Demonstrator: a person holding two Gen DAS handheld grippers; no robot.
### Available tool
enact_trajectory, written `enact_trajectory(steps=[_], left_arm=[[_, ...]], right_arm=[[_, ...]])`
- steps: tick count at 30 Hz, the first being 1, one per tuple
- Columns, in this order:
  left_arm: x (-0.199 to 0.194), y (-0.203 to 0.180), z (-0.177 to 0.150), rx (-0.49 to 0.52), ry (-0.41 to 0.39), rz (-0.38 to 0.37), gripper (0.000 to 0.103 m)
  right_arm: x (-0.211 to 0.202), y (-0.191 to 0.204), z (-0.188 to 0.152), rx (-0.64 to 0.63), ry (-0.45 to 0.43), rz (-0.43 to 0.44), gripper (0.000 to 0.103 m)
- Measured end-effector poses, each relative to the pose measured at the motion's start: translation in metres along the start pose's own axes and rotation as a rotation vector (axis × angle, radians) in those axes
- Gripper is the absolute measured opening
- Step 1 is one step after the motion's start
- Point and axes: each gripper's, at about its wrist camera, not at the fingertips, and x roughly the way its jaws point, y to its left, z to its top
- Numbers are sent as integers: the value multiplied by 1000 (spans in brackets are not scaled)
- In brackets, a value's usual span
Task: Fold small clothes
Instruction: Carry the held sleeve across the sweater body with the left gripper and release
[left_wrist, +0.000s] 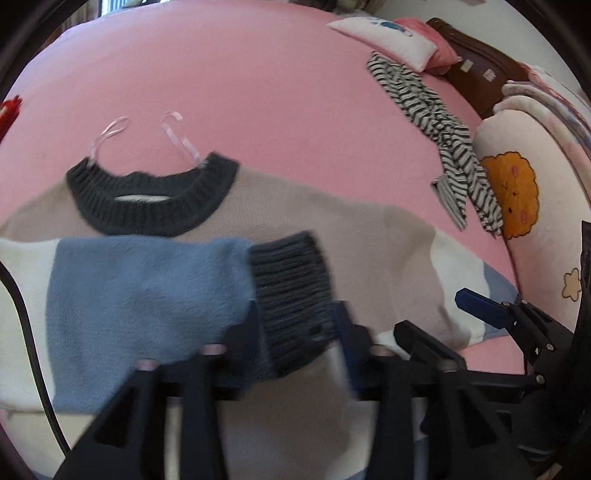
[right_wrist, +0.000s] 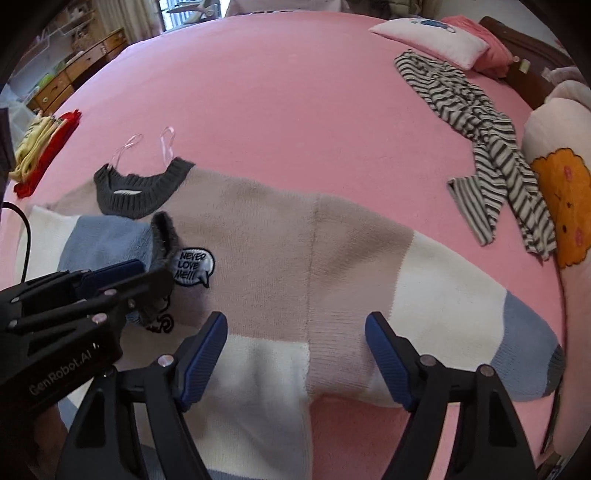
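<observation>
Over on the far left edge of the bed (right_wrist: 280, 92), well off to the left of both sets of jaws, there's a little heap of red and yellow clothes (right_wrist: 40, 144). The pink sheet covers pretty much everything.

The sweater (right_wrist: 280, 258) is laid flat across the bed, neck end pointing away, dark grey ribbed collar (left_wrist: 155, 199) ahead and left of the left jaws with two clear hanger loops (left_wrist: 110, 133) sticking out past it. It's a blocky thing: beige up top, white lower down, blue near the cuffs.

The left gripper (left_wrist: 295, 332) has its jaws pinched on the sleeve cuff (left_wrist: 291, 295), the dark ribbed bit at the end of the blue sleeve (left_wrist: 147, 295). That sleeve is folded in over the chest, so the cuff sits right at the jaw tips. A bit blurry there, but the cloth is clearly between the pads. From the right camera you can see the cuff bunched up just beside a speech-bubble patch (right_wrist: 192, 267) reading "NEVER LOVE ME!!!".

The right gripper (right_wrist: 295, 354) has its jaws wide apart with nothing in them, above the sweater's lower body. The other sleeve (right_wrist: 480, 325) stretches out to the right of those jaws, ending in blue and a grey cuff.

Further right and ahead lies a crumpled striped top (right_wrist: 487, 147), then a white pillow (right_wrist: 432, 37) near the headboard, and a pale plush cushion (right_wrist: 561, 206) with an orange face at the far right.
</observation>
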Motion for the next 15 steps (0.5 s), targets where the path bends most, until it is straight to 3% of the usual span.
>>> enact_trajectory(steps=[3, 9, 15], left_arm=[[-22, 11, -5, 20, -46, 41, 71], [-73, 39, -8, 75, -91, 149, 75], [-117, 97, -18, 80, -152, 359, 75]], right_arm=[[1, 5, 2, -7, -8, 25, 78], [10, 25, 15, -14, -18, 77, 78], [34, 39, 24, 3, 26, 131, 76]])
